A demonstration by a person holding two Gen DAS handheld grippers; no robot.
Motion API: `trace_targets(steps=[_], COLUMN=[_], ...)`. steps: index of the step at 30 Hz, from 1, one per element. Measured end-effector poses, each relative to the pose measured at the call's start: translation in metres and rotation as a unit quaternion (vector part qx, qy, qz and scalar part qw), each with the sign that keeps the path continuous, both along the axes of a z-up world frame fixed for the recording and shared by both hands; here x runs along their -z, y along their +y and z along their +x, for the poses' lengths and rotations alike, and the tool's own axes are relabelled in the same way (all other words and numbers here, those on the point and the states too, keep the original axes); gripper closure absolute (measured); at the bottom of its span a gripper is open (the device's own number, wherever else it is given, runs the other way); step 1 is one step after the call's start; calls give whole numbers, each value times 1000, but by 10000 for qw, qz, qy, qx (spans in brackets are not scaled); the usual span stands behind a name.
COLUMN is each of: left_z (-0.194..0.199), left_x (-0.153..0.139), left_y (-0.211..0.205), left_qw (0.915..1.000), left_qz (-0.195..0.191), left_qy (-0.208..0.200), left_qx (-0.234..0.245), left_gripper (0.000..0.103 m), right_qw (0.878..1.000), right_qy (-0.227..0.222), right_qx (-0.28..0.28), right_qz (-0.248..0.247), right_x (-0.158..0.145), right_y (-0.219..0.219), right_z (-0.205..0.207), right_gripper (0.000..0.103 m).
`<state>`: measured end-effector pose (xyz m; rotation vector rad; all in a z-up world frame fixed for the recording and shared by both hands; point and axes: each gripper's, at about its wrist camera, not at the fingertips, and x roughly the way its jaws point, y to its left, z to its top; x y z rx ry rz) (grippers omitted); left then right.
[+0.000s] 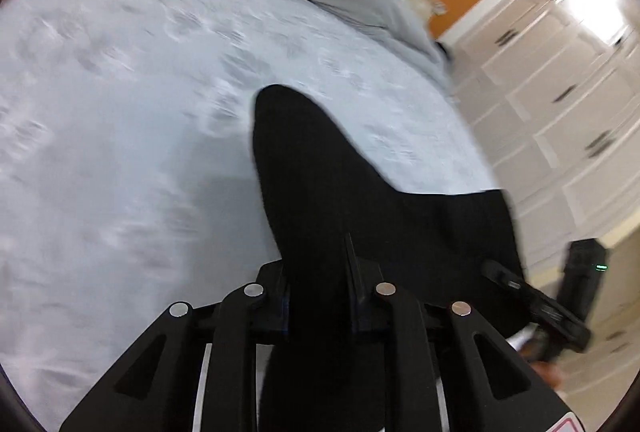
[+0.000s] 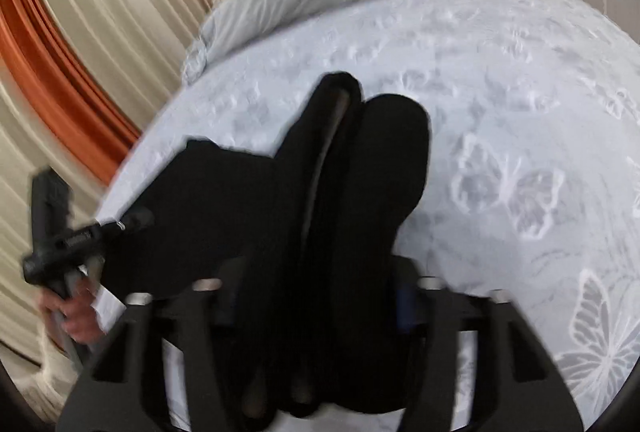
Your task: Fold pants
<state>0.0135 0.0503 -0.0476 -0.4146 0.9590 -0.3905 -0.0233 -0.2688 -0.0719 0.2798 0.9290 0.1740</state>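
Evidently, both tongs are clamping the black pants above the bed: the left tongs and right tongs are gripping separate edges, probably keeping the fabric taut so it drapes evenly for a fold.

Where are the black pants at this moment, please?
In both wrist views the pants hang in the middle, gripped by the left gripper and the right gripper, above the pale butterfly-patterned bedspread.
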Motion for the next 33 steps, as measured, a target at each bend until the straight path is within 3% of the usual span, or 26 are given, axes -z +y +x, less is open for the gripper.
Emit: trace_targets(steps=[1, 2, 3, 5, 7, 9, 10, 11, 12, 13, 14, 16, 18, 20, 21, 23, 26, 29, 33], left_z=[-1, -1, -3, -8, -12, -17, -20, -20, -20, -13, -11, 0, 7, 13, 13, 9, 6, 4, 2], left_x=[6, 14, 26, 25, 4, -20, -27, -31, -30, -25, -18, 6, 20, 24, 23, 24, 27, 27, 27], left_y=[1, 2, 7, 12, 6, -14, -21, -32, -46, -55, -55, -63, -58, -54, -54, -56, -56, -55, -56], left_qw=[9985, 9952, 9898, 9906, 9910, 9827, 9789, 9749, 9701, 9669, 9653, 9648, 9696, 9712, 9706, 9679, 9672, 9671, 9666], left_qz=[528, 935, 1292, 1145, 1081, 1405, 1535, 1702, 1951, 2156, 2273, 2477, 2366, 2297, 2314, 2403, 2438, 2440, 2460], left_qy=[34, 68, 171, 213, -201, -831, -1038, -1216, -1317, -1287, -1233, -855, -571, -558, -587, -651, -629, -624, -619], left_qx=[-140, -293, -579, -721, -763, -881, -860, -760, -589, -445, -360, -230, -268, -313, -306, -343, -335, -353, -365], left_gripper=[72, 72, 72, 78, 73, 50, 30, 24, 23, 23, 23, 23, 23, 23, 23, 23, 22, 21, 21], right_qw=[9990, 9974, 9967, 9954, 9936, 9929, 9922, 9919, 9918, 9913, 9924, 9967, 9954, 9949, 9952, 9961, 9980, 9992, 9988], right_qy=[157, 159, -224, -752, -1087, -1139, -1083, -929, -750, -302, 1, -105, -607, -718, -682, -456, -174, -131, -48], right_qx=[292, 518, 675, 578, 279, -115, -406, -615, -696, -634, -593, -432, -394, -496, -513, -439, -175, -44, -257], right_qz=[-299, -466, -391, -120, -108, -314, -464, -610, -771, -1116, -1075, -683, -627, -504, -486, -622, -589, -383, -411], right_x=[5, 2, -12, -36, -58, -66, -62, -52, -38, -8, 14, 3, -29, -39, -39, -27, -10, -2, 9], right_y=[-4, -10, -19, -18, -1, 23, 41, 53, 57, 58, 51, 42, 45, 48, 49, 47, 31, 22, 36], right_z=[3, 3, -3, -12, -12, -2, 8, 19, 26, 44, 55, 55, 37, 20, 13, -3, -22, -33, -29], right_gripper=[32, 33, 33, 45, 54, 56, 59, 61, 63, 63, 64, 64, 63, 54, 50, 33, 33, 22, 24])
